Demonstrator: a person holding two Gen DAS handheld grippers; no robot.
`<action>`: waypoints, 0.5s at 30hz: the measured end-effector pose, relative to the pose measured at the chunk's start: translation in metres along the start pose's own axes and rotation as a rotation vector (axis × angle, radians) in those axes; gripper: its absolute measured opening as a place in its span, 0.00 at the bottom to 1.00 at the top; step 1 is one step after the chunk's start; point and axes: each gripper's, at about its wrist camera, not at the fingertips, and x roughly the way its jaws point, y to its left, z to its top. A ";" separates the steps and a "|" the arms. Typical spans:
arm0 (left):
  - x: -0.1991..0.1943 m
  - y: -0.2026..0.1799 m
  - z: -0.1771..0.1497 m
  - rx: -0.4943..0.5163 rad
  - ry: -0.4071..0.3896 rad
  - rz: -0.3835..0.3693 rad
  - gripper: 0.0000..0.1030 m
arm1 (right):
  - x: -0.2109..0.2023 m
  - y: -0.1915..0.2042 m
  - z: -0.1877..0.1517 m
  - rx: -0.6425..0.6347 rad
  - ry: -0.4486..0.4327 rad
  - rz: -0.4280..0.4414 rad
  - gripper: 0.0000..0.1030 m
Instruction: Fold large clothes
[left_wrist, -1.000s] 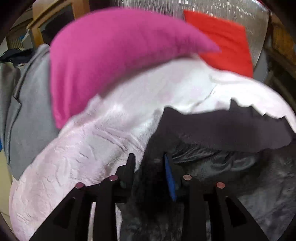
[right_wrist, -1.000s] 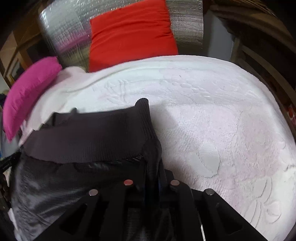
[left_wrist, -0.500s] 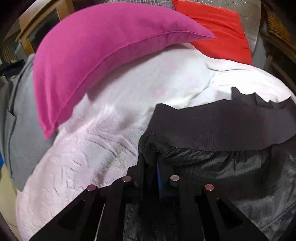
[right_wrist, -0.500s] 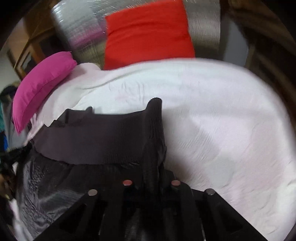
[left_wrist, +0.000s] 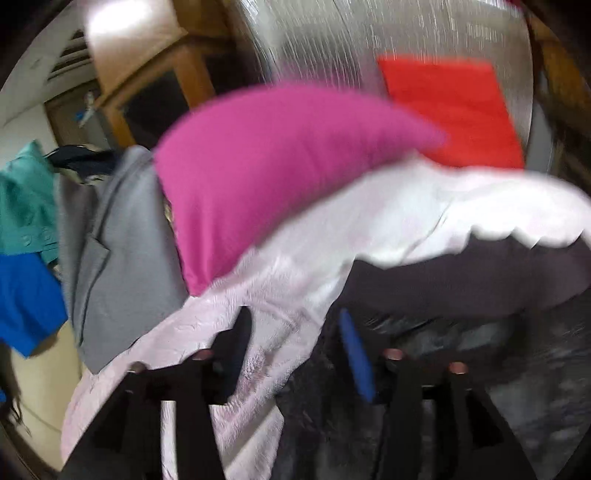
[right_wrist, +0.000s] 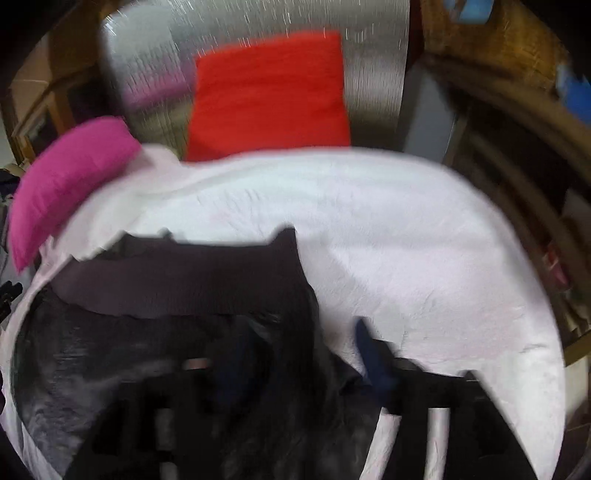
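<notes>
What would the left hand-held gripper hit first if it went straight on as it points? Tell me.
Probably the pale pink textured bedspread just beyond the open left hand-held gripper, beside the black jacket's ribbed hem. Blur leaves depth unclear.

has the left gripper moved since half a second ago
Yes. The left gripper has pulled up and back: the pink pillow sits lower in its view. Its jaws have just been opening and no longer pinch the black jacket.

A magenta fabric pillow (left_wrist: 280, 177) and a red square cushion (right_wrist: 269, 96) rest on the pale pink textured bedspread (right_wrist: 406, 236); a grey jacket (left_wrist: 122, 258) hangs beside.
</notes>
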 end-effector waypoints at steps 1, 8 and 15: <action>-0.017 -0.006 -0.003 -0.009 -0.031 -0.035 0.60 | -0.011 0.012 -0.005 -0.014 -0.023 0.025 0.69; -0.037 -0.101 -0.043 0.098 0.008 -0.184 0.61 | 0.006 0.088 -0.046 -0.159 -0.018 0.050 0.73; 0.027 -0.124 -0.064 0.069 0.183 -0.158 0.64 | 0.059 0.072 -0.059 -0.096 0.075 0.026 0.75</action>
